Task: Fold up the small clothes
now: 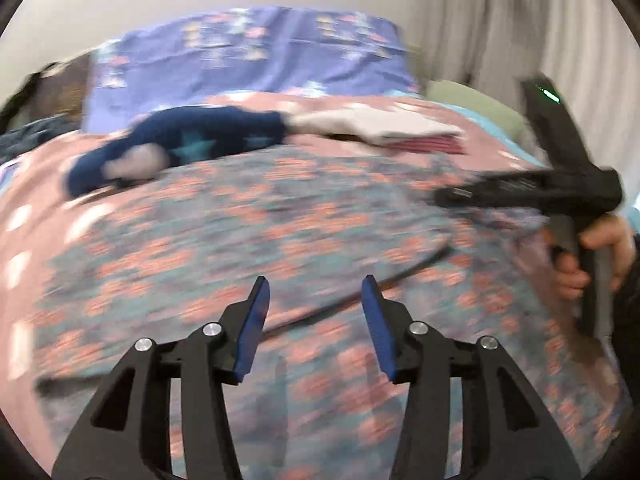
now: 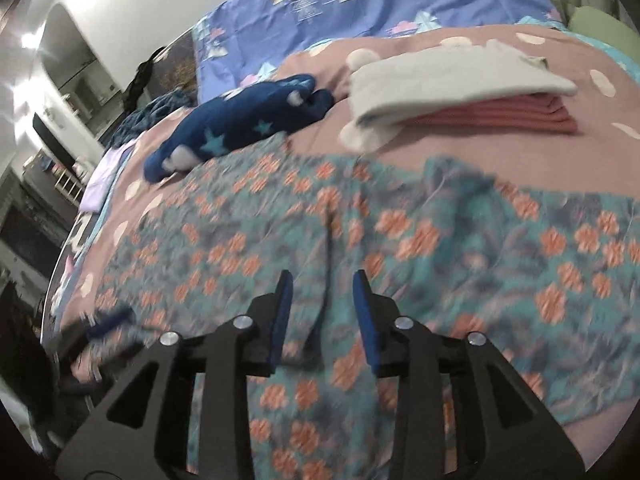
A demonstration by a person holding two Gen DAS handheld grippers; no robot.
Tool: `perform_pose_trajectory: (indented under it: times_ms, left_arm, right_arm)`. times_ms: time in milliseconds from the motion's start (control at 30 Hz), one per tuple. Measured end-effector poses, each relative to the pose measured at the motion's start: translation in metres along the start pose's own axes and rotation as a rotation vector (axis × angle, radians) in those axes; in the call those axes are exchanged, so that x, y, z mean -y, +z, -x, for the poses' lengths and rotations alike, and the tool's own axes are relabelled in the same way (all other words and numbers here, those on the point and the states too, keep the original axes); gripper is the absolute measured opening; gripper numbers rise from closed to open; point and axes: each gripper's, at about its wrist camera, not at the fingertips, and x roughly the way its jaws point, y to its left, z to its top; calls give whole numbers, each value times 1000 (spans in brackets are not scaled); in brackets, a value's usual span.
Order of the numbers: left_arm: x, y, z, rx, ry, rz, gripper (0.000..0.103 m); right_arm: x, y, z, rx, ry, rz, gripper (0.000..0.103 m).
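Observation:
A teal garment with orange flowers [image 1: 280, 240] lies spread flat on the pink bedspread [image 1: 24, 184]; it also shows in the right wrist view [image 2: 440, 240]. My left gripper [image 1: 316, 284] is open and empty, just above the garment's middle. My right gripper [image 2: 322, 280] is open and empty, above a lengthwise fold line in the garment. The right gripper's black body [image 1: 560, 188], held by a hand, shows at the right of the left wrist view. Both views are blurred by motion.
A crumpled navy garment with teal stars [image 2: 240, 124] lies beyond the floral one. A folded stack, white on dark red [image 2: 460, 92], sits at the back right. A purple patterned pillow [image 2: 360, 4] lies behind. The bed's left edge [image 2: 76, 248] drops to a cluttered room.

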Motion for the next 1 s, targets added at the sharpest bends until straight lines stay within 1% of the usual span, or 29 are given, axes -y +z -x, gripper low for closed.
perform_pose_trajectory:
  times_ms: [67,100,167,200,233,267,300,333,367,400,467,500,533,567,600,633,667,700,767,800,867,900,933,1000]
  left_arm:
    - [-29,-10,14,-2,75,59,48]
    - [-52,-18,24,-1,124,111,48]
    - [-84,-32,40,-1,185,195,49]
    - [-102,-41,48,-4,218,241,49]
    - [-117,-48,53,-13,251,274,49]
    - [-129,-55,56,-26,284,303,49]
    - [-142,-60,61,-36,309,338,49]
    - [-152,-63,64,-35,302,365,49]
    - [-161,-65,66,-30,280,393,49]
    - [-168,-68,68,-31,271,411,49]
    - [-176,-70,65,-41,258,440,49]
    - [-181,-70,62,-48,240,454,49]
    - [-182,-68,59,-53,226,462,49]
    - [-184,-68,56,-56,207,471,49]
    - [-187,-70,53,-58,184,487,49]
    - [-187,-70,51,-55,176,496,49]
    - [-190,-70,51,-44,162,511,49]
    - [-189,-70,48,-37,152,520,49]
    - [-189,-70,45,-24,133,539,49]
    - [-189,-71,45,-20,129,544,49]
    - [-188,-72,47,-7,126,542,44]
    - [-188,-73,47,-3,124,542,39]
    - [-188,-73,48,1,126,541,35]
    - [-186,-73,49,1,152,537,31]
  right_arm:
    - [-11,-10,-3,-28,14,29,39]
    - [-15,-13,-7,-40,13,41,43]
    - [-21,-21,-12,-59,-4,59,43]
    - [-24,-23,-19,-62,-28,71,29]
    - [-24,-25,-21,-56,-59,78,10]
    - [-24,-24,-22,-52,-87,77,9]
    - [-24,-22,-19,-44,-86,52,7]
    - [-24,-21,-16,-36,-91,38,6]
    - [-26,-20,-12,-29,-120,36,6]
    - [-26,-20,-11,-32,-148,44,4]
    - [-26,-23,-14,-62,-234,62,4]
    - [-25,-24,-13,-66,-242,58,4]
    - [-23,-25,-9,-60,-251,41,9]
    - [-23,-24,-6,-53,-261,29,11]
    - [-25,-21,1,-30,-286,17,15]
    - [-31,-17,8,7,-300,20,15]
    - [-39,-12,12,31,-298,33,15]
    - [-54,-3,16,55,-269,66,15]
    - [-87,12,14,53,-193,145,17]
    - [-113,21,9,39,-144,206,19]
    - [-169,35,-11,5,-43,336,25]
    - [-189,38,-19,-11,-15,384,27]
    - [-215,41,-32,-30,5,439,27]
    - [-266,46,-68,-89,35,530,27]
